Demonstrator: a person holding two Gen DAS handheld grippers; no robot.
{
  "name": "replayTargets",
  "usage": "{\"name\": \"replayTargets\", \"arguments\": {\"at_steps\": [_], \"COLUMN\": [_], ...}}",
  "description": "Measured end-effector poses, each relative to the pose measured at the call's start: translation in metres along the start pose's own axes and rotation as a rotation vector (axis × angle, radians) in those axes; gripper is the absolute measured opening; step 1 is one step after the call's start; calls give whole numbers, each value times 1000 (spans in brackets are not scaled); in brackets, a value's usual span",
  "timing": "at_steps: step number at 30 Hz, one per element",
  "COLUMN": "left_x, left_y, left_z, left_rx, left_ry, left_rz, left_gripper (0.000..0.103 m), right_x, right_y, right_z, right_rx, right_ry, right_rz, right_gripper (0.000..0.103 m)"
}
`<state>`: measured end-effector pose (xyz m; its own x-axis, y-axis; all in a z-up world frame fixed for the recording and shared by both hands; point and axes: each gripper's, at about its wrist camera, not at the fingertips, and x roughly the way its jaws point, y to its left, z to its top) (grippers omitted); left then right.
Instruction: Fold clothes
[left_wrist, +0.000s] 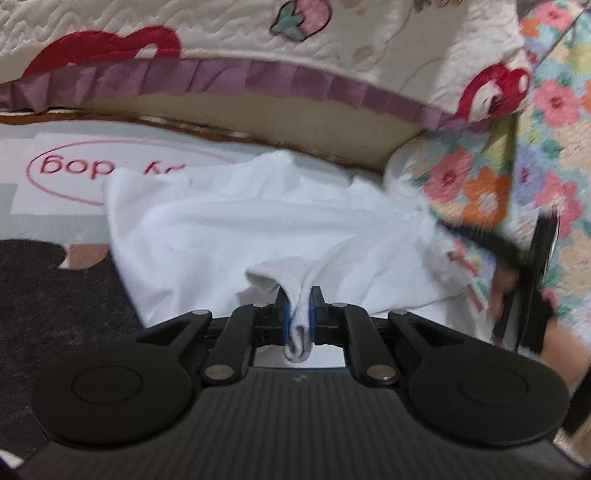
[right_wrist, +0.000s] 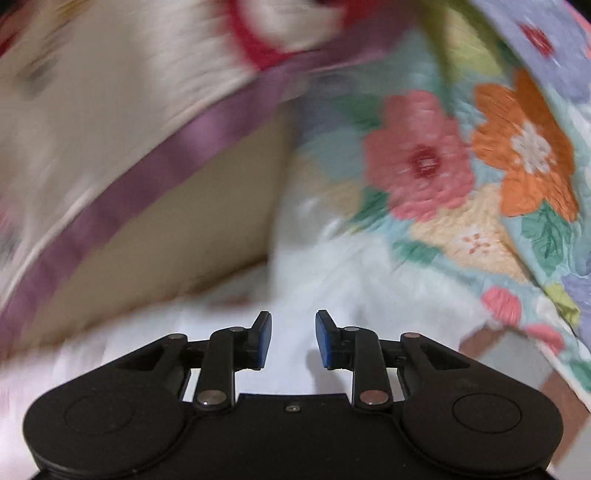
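Note:
A white garment (left_wrist: 229, 236) lies crumpled on a play mat in the left wrist view. My left gripper (left_wrist: 299, 317) is shut on a bunched edge of it, with the cloth pinched between the blue pads (left_wrist: 287, 321). In the right wrist view my right gripper (right_wrist: 293, 341) is open and empty, just above the white garment (right_wrist: 351, 280), which is blurred. The right gripper also shows in the left wrist view (left_wrist: 532, 280) at the garment's right edge.
A bed with a cream quilt and purple ruffle (left_wrist: 258, 77) runs along the far side. A floral quilt (left_wrist: 546, 155) hangs at the right, also in the right wrist view (right_wrist: 461, 166). The mat (left_wrist: 66, 173) has pink lettering; a dark rug (left_wrist: 55, 295) lies at the left.

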<state>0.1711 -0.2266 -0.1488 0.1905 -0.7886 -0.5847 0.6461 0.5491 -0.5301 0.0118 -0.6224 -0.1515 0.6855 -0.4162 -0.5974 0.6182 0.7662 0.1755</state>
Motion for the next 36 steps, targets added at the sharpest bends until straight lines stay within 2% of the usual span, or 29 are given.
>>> {"name": "replayTargets", "arguments": {"at_steps": [2,4,7,12,14,15,17,18,22,27,29,31,32,35,36], "left_x": [-1,3,9,20,21,20,18,17,11,12,14,16,17,17,17], "left_y": [2,-5,-10,-26,-31,-32,-35,-36,-42,-50,-49,-48,-48,-47,-45], "left_z": [1,-1,-9,-23,-27,-28,-30,-31,-36,-43,-45,-45,-45,-43,-42], "left_rx": [-11,21,-5,86,112,119,133,140,182,253,246,243,244,236,229], "left_ry": [-7,21,126,220,239,239,239,239,240,246,255,258,256,244,242], "left_rz": [-20,-36,-122,-70,-55,-52,-45,-42,-32,-6,-7,1,9,12,11], "left_gripper": [8,8,10,11,11,11,11,11,11,11,11,11,11,11,11], "right_x": [-24,-44,-62,-58,-57,-56,-52,-50,-42,-35,-38,-35,-32,-29,-28], "right_y": [22,44,62,82,84,80,66,59,56,76,81,87,91,100,102], "right_z": [-32,-64,-95,-110,-108,-106,-111,-113,-129,-131,-129,-130,-131,-134,-136], "right_rx": [-120,-178,-67,-60,11,99,345,468,706,652,600,543,509,444,428], "right_ry": [11,37,105,218,261,279,292,298,342,370,350,359,369,379,380], "right_rz": [55,146,272,414,408,430,537,590,589,663,674,665,644,603,595], "right_gripper": [31,30,30,33,38,43,51,60,61,60,51,30,28,27,30]}}
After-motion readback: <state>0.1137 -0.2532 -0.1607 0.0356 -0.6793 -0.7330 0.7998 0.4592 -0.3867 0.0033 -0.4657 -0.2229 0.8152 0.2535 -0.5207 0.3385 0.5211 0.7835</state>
